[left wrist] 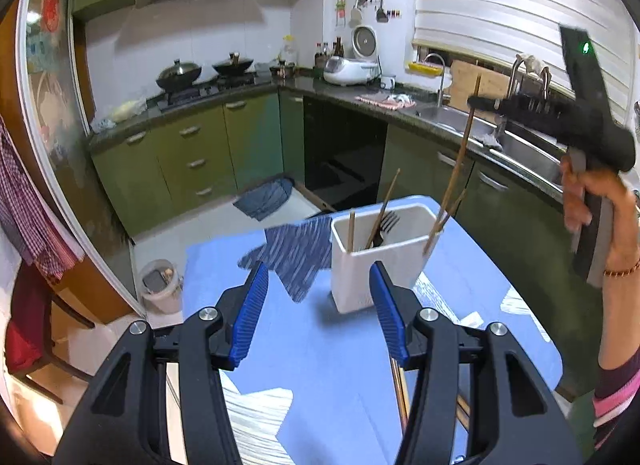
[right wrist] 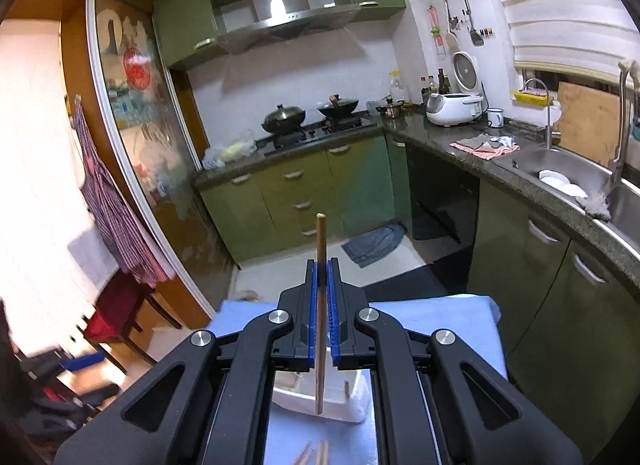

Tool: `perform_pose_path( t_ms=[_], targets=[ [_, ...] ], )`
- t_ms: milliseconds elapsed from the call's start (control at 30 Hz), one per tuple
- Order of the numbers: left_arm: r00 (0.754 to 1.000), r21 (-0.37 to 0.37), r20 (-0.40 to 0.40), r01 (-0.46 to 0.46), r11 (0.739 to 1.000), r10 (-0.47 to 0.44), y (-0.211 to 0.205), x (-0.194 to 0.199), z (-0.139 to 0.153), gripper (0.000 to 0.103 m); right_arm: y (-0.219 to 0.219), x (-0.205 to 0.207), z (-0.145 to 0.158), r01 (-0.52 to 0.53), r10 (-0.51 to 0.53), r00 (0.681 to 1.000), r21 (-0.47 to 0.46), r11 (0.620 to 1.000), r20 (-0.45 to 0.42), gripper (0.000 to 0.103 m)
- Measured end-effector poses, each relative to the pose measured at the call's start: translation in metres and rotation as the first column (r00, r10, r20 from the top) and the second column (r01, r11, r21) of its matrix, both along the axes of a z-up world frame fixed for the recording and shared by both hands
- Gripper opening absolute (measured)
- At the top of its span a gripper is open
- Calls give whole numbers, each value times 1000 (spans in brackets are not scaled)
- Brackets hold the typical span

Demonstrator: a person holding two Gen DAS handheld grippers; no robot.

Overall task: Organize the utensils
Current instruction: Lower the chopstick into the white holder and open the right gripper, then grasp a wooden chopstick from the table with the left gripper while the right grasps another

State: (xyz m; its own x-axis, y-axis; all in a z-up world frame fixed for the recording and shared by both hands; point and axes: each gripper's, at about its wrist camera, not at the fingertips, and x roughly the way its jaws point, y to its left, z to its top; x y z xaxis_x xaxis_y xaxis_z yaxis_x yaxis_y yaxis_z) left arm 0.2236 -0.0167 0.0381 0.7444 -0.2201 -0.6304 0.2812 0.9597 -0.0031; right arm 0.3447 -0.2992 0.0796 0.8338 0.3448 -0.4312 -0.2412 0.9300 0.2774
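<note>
Chopstick [right wrist: 320, 305] clamped upright in right gripper [right wrist: 322, 277], raised above white holder [left wrist: 380, 257] on blue table [left wrist: 312, 345]. Left gripper [left wrist: 320, 305] half open, empty, aimed at holder. Step: carrying to holder. Next: lower tip into holder, then release. More chopsticks [right wrist: 316, 455] lying nearby.

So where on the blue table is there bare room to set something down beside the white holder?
Bare blue table lies between the open left gripper and the white holder, and left of the striped cloth. Crowded: the holder's top, where the chopstick clamped in the right gripper hangs, and near the loose chopsticks.
</note>
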Motion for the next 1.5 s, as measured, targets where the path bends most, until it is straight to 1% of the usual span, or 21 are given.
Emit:
perform_pose_path(
  t_ms=[67,133,233,367,467,500,533,567,600,700,800,867,933,1033,1100,1133,1200,1267,1333,1400,1500],
  targets=[
    [1000,-9,-21,-1,1000,0,1,1,-4,50,-2,-1,10,-1,1,1000,5,1000,18,6],
    [1000,-4,-24,-3,1000,3,0,2,-7,50,-2,-3,17,9,-9,1000,4,1000,30,6],
    [999,-10,-35,-2,1000,2,0,4,-12,50,-1,0,19,26,-25,999,-4,1000,30,6],
    [999,5,-52,13,1000,-13,-5,3,-21,50,2,6,3,31,-31,1000,-22,999,1,6],
    [997,7,-75,22,1000,-22,-9,5,-29,50,10,10,-19,9,-13,998,-61,998,-54,6],
    [996,8,-81,24,1000,-24,-10,5,-32,50,12,10,-24,3,-8,998,-71,997,-65,7],
    [996,8,-90,27,1000,-26,-12,6,-35,50,15,9,-29,0,-6,997,-84,997,-71,16],
    [994,8,-101,30,1000,-29,-13,6,-38,51,17,7,-33,-6,-1,997,-96,995,-74,22],
    [994,6,-109,32,999,-31,-14,7,-39,51,19,4,-33,-11,4,997,-103,995,-72,26],
    [989,1,-143,41,999,-41,-19,10,-47,54,17,-11,-24,-23,19,999,-94,995,-43,26],
    [985,19,-165,53,998,-49,-28,10,-57,56,9,-42,-13,-42,42,999,-86,995,-7,26],
    [978,23,-201,69,997,-63,-35,13,-69,56,2,-63,-14,-54,54,999,-89,995,-2,26],
    [966,21,-248,82,996,-74,-42,17,-84,56,-6,-86,-25,-66,64,998,-100,993,-24,27],
    [939,26,-333,101,995,-87,-57,24,-116,56,-16,-115,-62,-84,72,993,-132,988,-96,27],
    [913,27,-397,112,993,-92,-67,30,-140,56,-22,-127,-95,-93,67,984,-154,984,-168,29],
    [895,25,-437,115,993,-92,-73,34,-154,55,-25,-131,-110,-94,60,978,-163,982,-200,29],
    [870,25,-483,120,993,-93,-83,40,-173,50,-34,-135,-141,-92,44,963,-169,981,-266,29],
    [854,32,-512,118,992,-85,-90,47,-186,40,-44,-137,-166,-85,34,949,-149,985,-315,29],
    [846,60,-529,117,991,-68,-97,52,-198,35,-57,-140,-189,-70,23,936,-122,990,-352,29],
    [842,75,-537,115,991,-57,-101,55,-205,35,-68,-142,-205,-62,17,925,-106,992,-379,29],
    [834,83,-549,122,989,-57,-107,57,-210,33,-78,-145,-220,-55,11,915,-98,994,-402,29]
  ],
)
